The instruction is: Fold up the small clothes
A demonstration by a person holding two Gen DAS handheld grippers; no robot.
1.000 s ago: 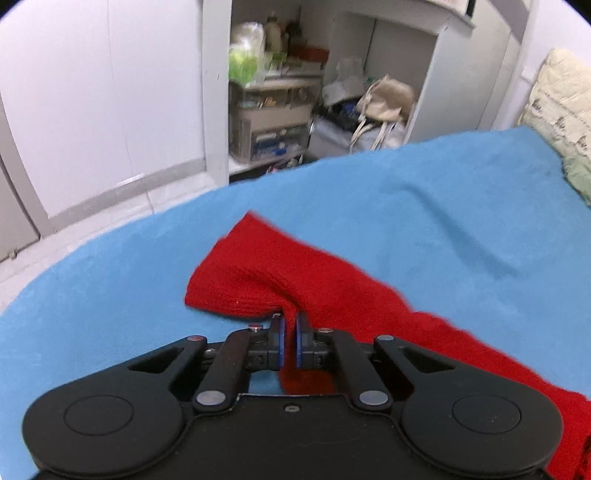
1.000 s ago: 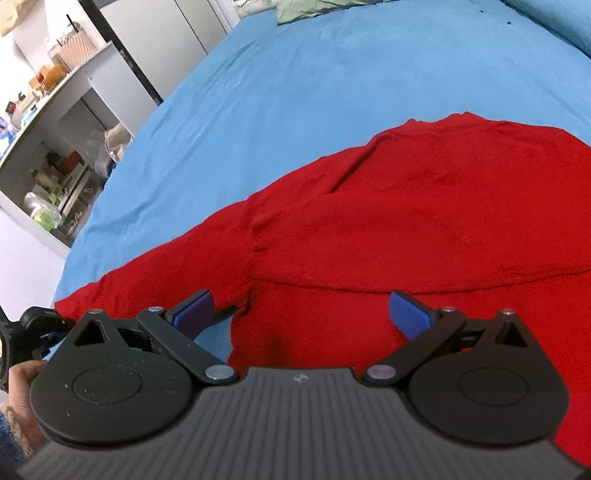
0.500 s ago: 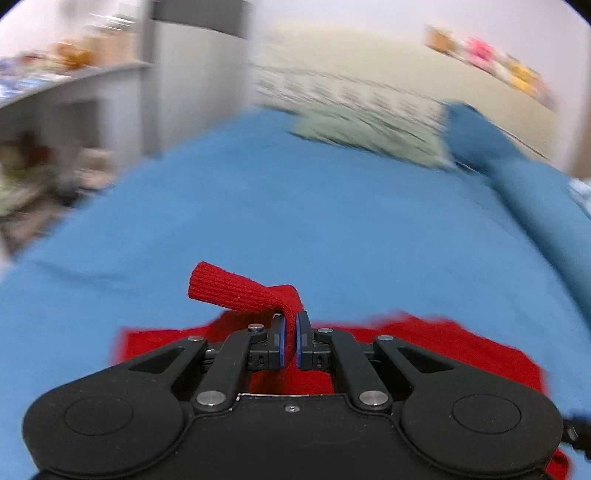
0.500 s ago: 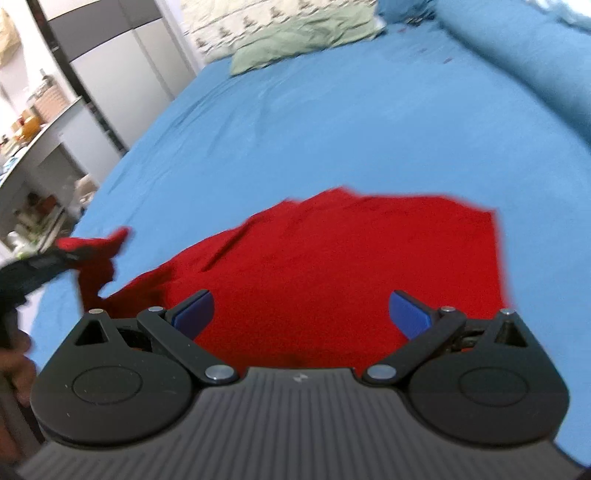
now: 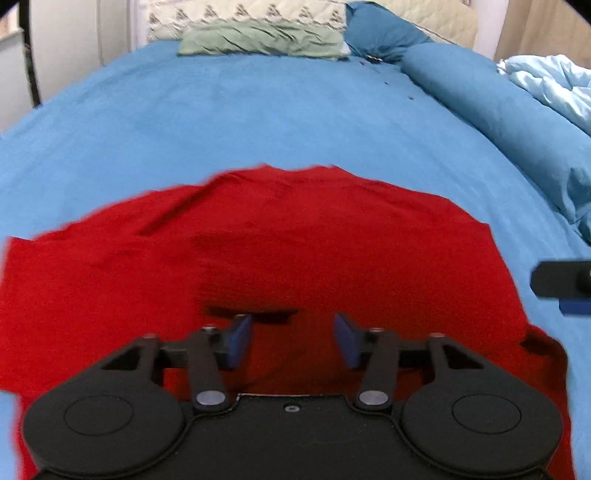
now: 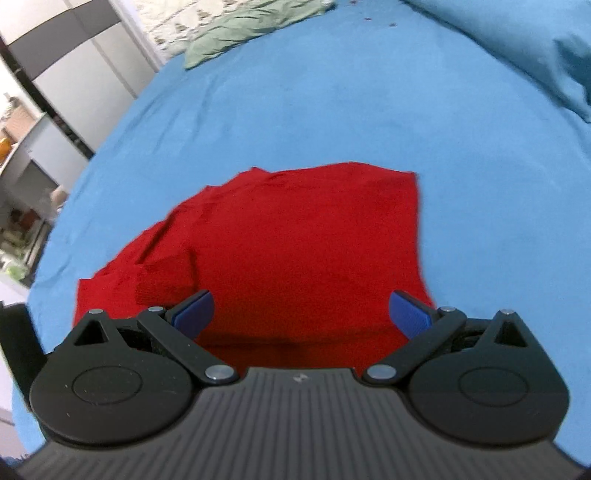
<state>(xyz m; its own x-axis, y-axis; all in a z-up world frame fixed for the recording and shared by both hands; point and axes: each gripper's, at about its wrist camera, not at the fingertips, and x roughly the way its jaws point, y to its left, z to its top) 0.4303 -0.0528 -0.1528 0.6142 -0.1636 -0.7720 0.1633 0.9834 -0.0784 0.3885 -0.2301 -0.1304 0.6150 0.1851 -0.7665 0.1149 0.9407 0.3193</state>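
Note:
A red knit sweater [image 5: 280, 251] lies flat on the blue bedsheet [image 5: 258, 118], its left sleeve folded in over the body. My left gripper [image 5: 291, 338] is open and empty just above the sweater's near part. In the right wrist view the sweater [image 6: 295, 251] lies ahead, and my right gripper [image 6: 301, 314] is open and empty over its near edge. The right gripper's tip [image 5: 561, 284] shows at the right edge of the left wrist view, off the sweater's right side.
A green cloth [image 5: 258, 38] and patterned pillow [image 5: 243, 16] lie at the head of the bed. A blue bolster [image 5: 498, 110] and pale blue duvet [image 5: 546, 81] run along the right. A cabinet and shelves [image 6: 33, 155] stand off the bed's left side.
My left gripper carried the sleeve over the sweater's body, then opened and let it go. The right gripper stayed open and drew back a little.

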